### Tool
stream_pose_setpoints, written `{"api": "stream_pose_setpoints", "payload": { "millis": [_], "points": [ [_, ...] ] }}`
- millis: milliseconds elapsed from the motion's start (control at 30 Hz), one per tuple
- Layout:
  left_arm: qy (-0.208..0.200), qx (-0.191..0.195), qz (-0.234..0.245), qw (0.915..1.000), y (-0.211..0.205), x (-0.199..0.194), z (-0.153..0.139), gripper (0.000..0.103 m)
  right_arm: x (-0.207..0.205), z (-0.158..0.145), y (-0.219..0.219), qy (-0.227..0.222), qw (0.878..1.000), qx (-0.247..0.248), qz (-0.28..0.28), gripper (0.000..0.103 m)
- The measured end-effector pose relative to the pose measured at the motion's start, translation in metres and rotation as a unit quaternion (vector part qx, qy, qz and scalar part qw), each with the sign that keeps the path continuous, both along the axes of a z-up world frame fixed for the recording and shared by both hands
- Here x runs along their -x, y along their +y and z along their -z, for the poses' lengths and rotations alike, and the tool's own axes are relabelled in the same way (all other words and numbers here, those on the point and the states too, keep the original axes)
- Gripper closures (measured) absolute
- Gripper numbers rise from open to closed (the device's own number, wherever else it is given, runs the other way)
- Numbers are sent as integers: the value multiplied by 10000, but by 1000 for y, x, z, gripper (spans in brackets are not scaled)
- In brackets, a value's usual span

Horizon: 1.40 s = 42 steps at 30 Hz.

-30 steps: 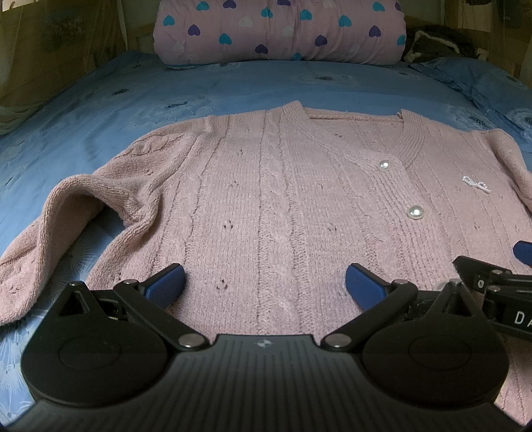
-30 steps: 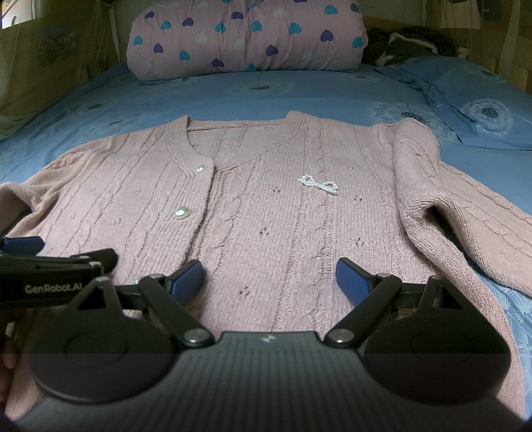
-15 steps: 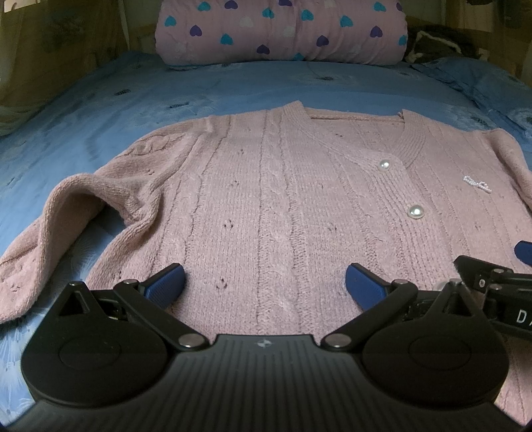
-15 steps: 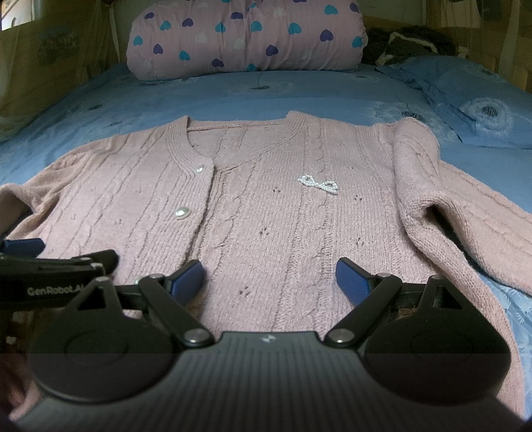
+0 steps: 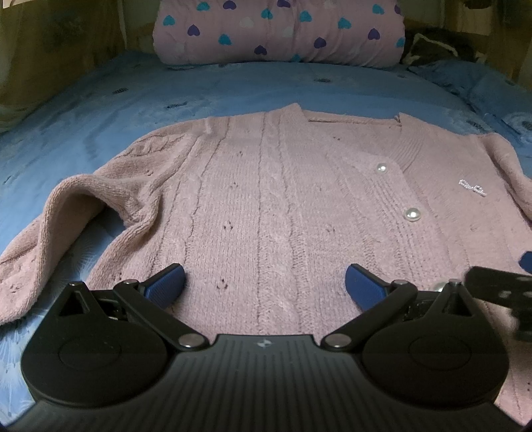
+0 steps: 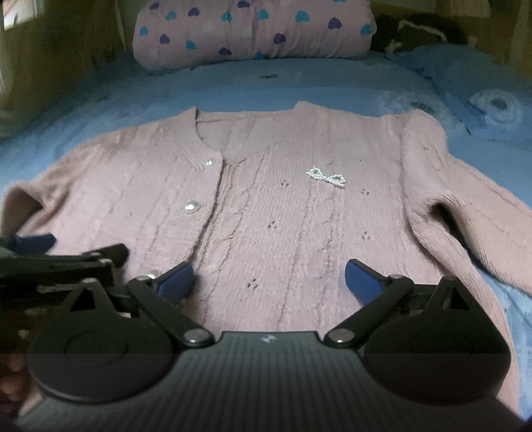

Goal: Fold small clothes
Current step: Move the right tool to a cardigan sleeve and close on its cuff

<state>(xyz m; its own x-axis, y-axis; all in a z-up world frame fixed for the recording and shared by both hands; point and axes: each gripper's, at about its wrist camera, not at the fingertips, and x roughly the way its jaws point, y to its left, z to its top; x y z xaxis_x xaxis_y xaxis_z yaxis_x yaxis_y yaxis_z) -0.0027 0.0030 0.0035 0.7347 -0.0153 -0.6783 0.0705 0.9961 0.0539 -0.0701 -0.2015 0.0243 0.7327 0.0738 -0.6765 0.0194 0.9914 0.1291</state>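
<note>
In the left wrist view, the left tongs (image 5: 264,282) hang spread wide and grasping nothing, just above the lower hem part of a pink knitted cardigan (image 5: 272,206). The cardigan lies face up and buttoned on a blue bed sheet (image 5: 139,99), its sleeve (image 5: 60,226) humped up off to the cardigan's side, and a heart-print pillow (image 5: 279,31) lies beyond its collar. In the right wrist view, the right tongs (image 6: 269,282) are likewise released over the cardigan (image 6: 266,212), nearer than its pearl bow (image 6: 326,177); the left tongs (image 6: 60,256) show blurred beside them.

Cardigan (image 5: 266,206) hem hidden behind both claws.
</note>
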Motion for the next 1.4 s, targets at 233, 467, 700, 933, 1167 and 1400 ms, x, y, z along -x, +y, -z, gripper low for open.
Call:
{"api": "stream_pose_setpoints", "payload": {
  "millis": [233, 467, 700, 933, 1167, 1400],
  "points": [
    [108, -40, 275, 9996, -4, 4, -10, 0, 29, -21, -25, -123, 9977, -666, 36, 4],
    [107, 53, 417, 9991, -14, 15, -29, 0, 59, -40, -65, -542, 9913, -836, 861, 4],
    [74, 89, 507, 9986, -24, 19, -47, 0, 76, -33, -123, -652, 9684, -1293, 2031, 4],
    [214, 186, 599, 9978, -27, 10, -51, 0, 89, -20, -168, -717, 9375, -1571, 3020, 4],
    [316, 160, 784, 9963, -33, -8, -44, 0, 92, -1, -185, -657, 9180, -1767, 3490, 3],
    [302, 173, 1018, 9942, -37, -30, -38, 0, 81, 2, -193, -794, 9068, -1834, 3712, 2]
  ]
}}
